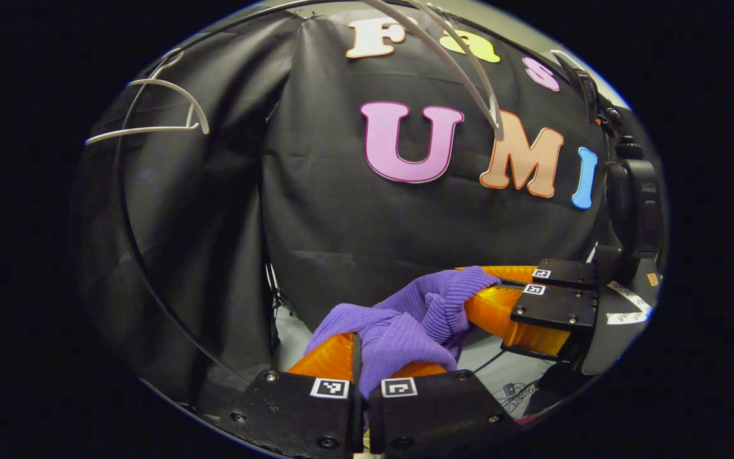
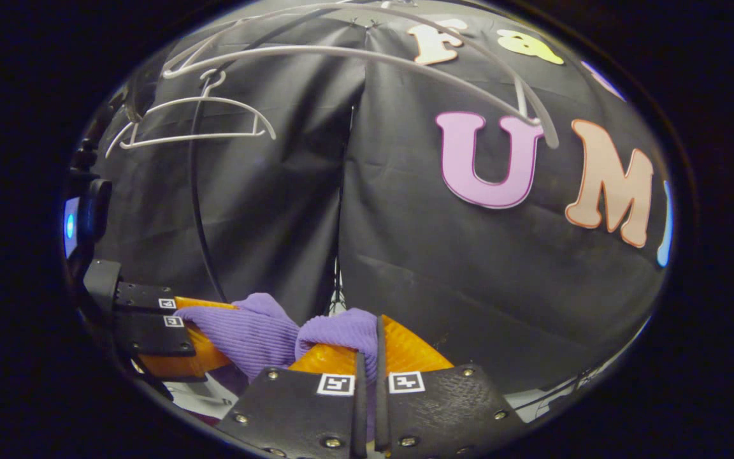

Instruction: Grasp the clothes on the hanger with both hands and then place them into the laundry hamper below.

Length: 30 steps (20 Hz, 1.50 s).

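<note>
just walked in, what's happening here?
A person is working two handheld grippers. Both the left gripper and the right gripper are shut on one purple knit garment, which stretches between them. It is off the white hangers, which hang bare on the rail above. The right gripper also shows in the left gripper view. The hamper is not visible, so the drop is not yet done.

Both cameras face booth wall (image 1: 341, 223) close; shared: white hanger (image 2: 195, 121).

Each hand-held gripper (image 1: 359, 376) has black screwed plates with square markers.
</note>
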Available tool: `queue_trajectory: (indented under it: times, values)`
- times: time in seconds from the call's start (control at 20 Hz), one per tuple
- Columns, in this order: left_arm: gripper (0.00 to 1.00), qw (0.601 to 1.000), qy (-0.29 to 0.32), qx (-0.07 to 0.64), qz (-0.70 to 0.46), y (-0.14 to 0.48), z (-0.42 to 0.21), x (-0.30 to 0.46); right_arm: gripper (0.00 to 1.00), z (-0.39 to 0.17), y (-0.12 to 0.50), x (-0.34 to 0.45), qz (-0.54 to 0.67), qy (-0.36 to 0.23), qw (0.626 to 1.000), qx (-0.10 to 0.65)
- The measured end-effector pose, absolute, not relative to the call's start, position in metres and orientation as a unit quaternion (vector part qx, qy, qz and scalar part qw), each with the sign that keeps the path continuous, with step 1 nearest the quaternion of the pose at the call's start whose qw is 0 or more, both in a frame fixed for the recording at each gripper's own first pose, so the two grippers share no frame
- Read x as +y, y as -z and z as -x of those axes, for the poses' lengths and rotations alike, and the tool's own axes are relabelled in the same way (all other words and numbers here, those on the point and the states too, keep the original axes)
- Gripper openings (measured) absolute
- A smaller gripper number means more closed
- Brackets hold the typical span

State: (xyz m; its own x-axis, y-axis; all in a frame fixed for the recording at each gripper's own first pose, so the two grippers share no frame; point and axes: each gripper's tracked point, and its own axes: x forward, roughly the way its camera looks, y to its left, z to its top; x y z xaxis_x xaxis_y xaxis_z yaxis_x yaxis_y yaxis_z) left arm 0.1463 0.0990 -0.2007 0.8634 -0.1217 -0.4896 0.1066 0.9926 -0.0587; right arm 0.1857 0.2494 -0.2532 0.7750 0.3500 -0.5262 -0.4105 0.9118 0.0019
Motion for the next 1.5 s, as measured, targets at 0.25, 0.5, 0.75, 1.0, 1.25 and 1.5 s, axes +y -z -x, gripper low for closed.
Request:
queue_trajectory:
  times: [0.25,0.5,0.75,1.0,1.25,1.5]
  values:
    - [0.04,0.952,0.078,0.294,-0.005,0.221,-0.154,0.084,0.06,-0.174,0.289,0.241,0.065,-0.198,0.926,0.315]
    - [0.08,0.935,0.083,0.345,0.007,0.23,-0.149,0.081,0.06,-0.161,0.319,0.234,0.059,-0.189,0.909,0.367]
    - [0.13,0.925,0.08,0.371,0.014,0.234,-0.148,0.081,0.07,-0.15,0.336,0.229,0.055,-0.177,0.896,0.403]
    - [0.28,0.923,0.089,0.374,0.011,0.235,-0.149,0.072,0.1,-0.139,0.351,0.219,0.043,-0.168,0.884,0.434]
    - [0.35,0.925,0.107,0.365,0.01,0.23,-0.155,0.06,0.11,-0.136,0.352,0.215,0.027,-0.159,0.883,0.441]
    - [0.35,0.925,0.109,0.364,0.016,0.23,-0.152,0.059,0.11,-0.145,0.341,0.212,0.03,-0.157,0.89,0.427]
